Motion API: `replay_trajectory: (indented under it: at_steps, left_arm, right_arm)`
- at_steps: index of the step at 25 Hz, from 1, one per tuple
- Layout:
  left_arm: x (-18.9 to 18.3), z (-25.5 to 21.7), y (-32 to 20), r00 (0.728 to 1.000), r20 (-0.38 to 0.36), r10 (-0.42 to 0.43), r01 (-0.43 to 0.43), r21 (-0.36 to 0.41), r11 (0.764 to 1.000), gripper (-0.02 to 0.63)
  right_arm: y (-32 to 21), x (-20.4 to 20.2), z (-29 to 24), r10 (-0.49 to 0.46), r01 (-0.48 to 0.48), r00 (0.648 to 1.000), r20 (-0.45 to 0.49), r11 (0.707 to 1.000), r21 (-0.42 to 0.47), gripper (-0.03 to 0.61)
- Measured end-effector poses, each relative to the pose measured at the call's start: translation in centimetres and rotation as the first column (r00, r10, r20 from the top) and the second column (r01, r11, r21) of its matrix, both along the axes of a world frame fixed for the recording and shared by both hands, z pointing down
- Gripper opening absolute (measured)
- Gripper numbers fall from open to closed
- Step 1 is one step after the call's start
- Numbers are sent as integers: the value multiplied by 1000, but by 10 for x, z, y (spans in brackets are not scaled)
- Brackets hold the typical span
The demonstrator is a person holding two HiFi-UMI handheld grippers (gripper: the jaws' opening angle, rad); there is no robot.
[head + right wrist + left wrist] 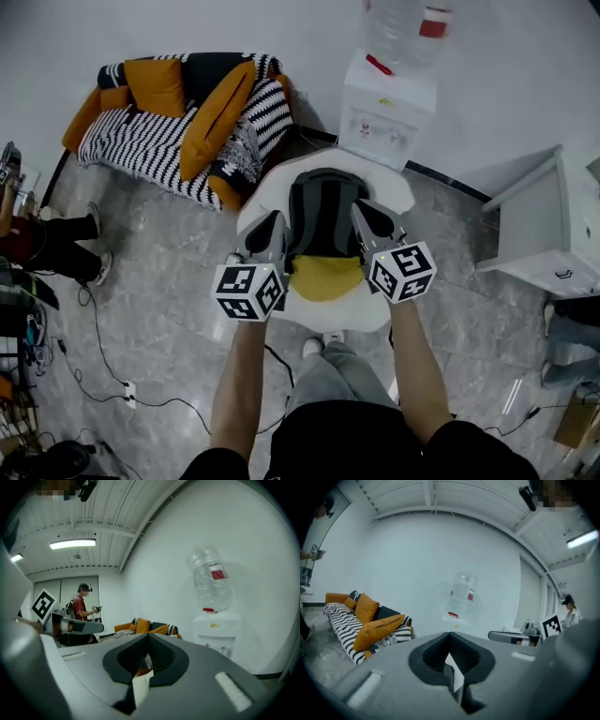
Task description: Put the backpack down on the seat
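A grey and black backpack with a yellow lower part lies on the round white seat in the head view. My left gripper is at the pack's left side and my right gripper at its right side, both close against it. Each one's jaws are shut. The left gripper view shows the left gripper closed, with only a small white tab at the tips. My right gripper looks the same. Neither gripper view shows the backpack; both look out over the room.
A striped sofa with orange cushions stands at the back left. A water dispenser is right behind the seat, a white cabinet to the right. Cables trail on the floor. A seated person is at the left.
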State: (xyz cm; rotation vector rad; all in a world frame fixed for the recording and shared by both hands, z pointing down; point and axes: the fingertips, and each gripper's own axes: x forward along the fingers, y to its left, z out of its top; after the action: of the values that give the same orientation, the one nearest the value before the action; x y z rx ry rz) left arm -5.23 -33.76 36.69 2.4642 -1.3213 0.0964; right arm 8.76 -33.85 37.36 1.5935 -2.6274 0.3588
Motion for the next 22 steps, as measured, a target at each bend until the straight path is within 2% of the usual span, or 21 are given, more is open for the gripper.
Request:
replay_trajectory:
  at_steps: [3,8,12,18,22]
  left_arm:
    - [1,-37,11,1000,-8,-16,17,52,999,0]
    - [5,-87,36,999,-34,-21,24,117,993,0]
    - [11,-122,53,990,-141,-17,35,126,991,0]
    - [25,-154,65,992,-123,-2,25,188,982,0]
    - [30,-152,72,995,-101,7,13,194,981,0]
  right_arm:
    - [12,-2,-35,-21,20,999,27,999,36,8]
    - [33,-15,-84,-42,40,999,11,993,113,9]
    - [46,-22,-113,-53,51,999,13,989,141,9]
    - [60,-24,-146,-61,63,998,-17,981,183,6]
    - [62,-18,-154,-44,47,999,-19,978,203,6]
